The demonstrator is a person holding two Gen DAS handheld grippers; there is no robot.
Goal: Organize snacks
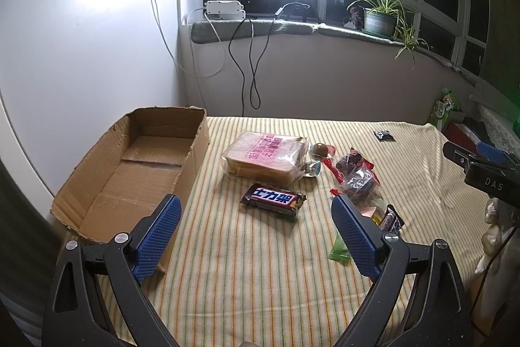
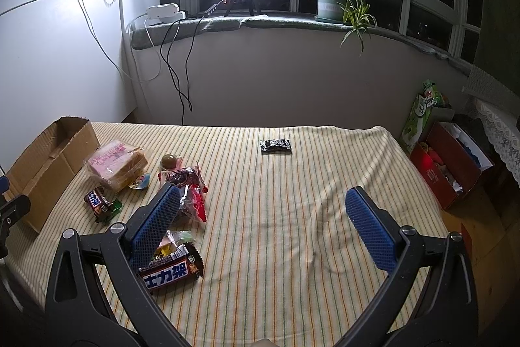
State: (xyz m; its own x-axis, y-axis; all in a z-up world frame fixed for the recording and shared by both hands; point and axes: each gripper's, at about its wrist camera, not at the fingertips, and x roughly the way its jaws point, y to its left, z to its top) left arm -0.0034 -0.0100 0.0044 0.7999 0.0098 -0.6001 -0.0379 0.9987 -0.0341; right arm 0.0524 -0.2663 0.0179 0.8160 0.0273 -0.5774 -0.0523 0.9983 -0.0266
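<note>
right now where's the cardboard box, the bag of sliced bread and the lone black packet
cardboard box (image 1: 107,184): left wrist view, on its bare inner floor.
bag of sliced bread (image 1: 265,156): left wrist view, on the pink print on its top face.
lone black packet (image 2: 275,147): right wrist view, on the middle of the wrapper.

Cardboard box (image 1: 130,171): open top, nothing inside, at left edge of striped tablecloth (image 1: 260,265).
Bread bag (image 1: 265,158): clear wrap, pink print, flat, just right of box.
Chocolate bar (image 1: 273,200): brown wrapper, flat, near bread.
Second chocolate bar (image 2: 172,270): nearer front edge.
Candy pile (image 1: 356,181): mixed wrappers, right of bread.
Black packet (image 2: 275,146): alone, toward far edge.
</note>
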